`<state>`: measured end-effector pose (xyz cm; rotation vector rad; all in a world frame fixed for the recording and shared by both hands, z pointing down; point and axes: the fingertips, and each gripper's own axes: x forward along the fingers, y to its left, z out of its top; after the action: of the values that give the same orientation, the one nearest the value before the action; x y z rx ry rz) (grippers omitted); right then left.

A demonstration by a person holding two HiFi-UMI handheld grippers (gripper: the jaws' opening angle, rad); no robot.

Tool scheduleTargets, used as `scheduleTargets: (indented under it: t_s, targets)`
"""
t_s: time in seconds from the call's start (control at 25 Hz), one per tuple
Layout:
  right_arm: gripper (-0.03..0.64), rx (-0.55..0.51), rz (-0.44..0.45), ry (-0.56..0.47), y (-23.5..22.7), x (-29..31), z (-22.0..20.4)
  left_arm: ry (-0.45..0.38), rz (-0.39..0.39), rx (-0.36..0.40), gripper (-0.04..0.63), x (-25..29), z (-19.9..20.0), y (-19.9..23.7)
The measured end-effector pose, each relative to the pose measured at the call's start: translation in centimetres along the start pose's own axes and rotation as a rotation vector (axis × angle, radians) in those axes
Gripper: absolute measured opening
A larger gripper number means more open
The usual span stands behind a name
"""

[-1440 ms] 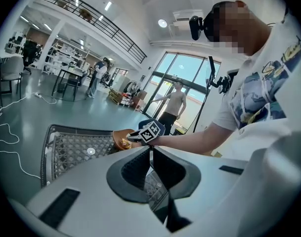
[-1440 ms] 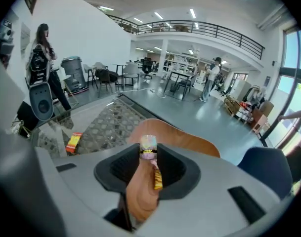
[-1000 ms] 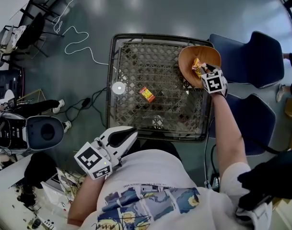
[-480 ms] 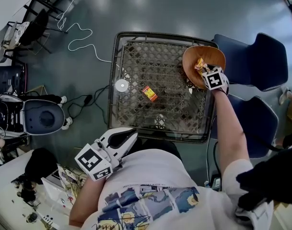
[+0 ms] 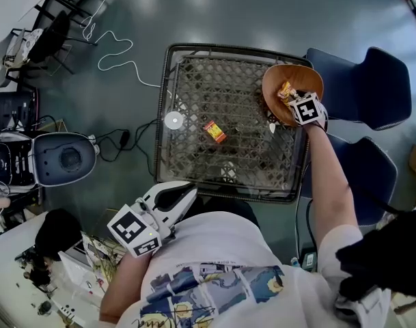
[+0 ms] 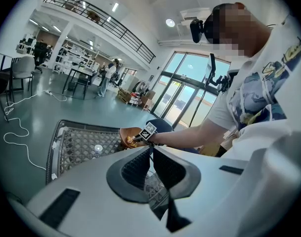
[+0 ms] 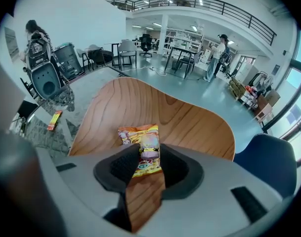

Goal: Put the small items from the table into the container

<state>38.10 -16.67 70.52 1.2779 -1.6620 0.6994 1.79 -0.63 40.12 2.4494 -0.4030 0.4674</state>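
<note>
The right gripper (image 7: 142, 158) tips steeply down into the wooden bowl (image 7: 190, 122). Its jaws are partly apart and pinched on a yellow snack packet (image 7: 143, 146), which hangs just over the bowl's floor, likely so it lands inside once let go. The left gripper (image 5: 186, 193) waits by the person's torso, jaws together on nothing, clear of the work. There is one bowl and one packet in the jaws. On the mesh counter (image 5: 194, 87) lie one orange packet (image 5: 214, 132), one white disc (image 5: 173, 121) and a pale scrap (image 5: 272, 124) too small to name.
</note>
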Motion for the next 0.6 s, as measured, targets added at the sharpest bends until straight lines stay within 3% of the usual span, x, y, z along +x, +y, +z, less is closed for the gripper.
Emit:
scheduleTargets:
  t_s: [0.6]
  targets:
    - [0.121, -0.035, -0.057, -0.030, 0.0, -3.6, 0.6, -0.026, -0.052, 0.026, 0.009, -1.3, 0.4, -0.2]
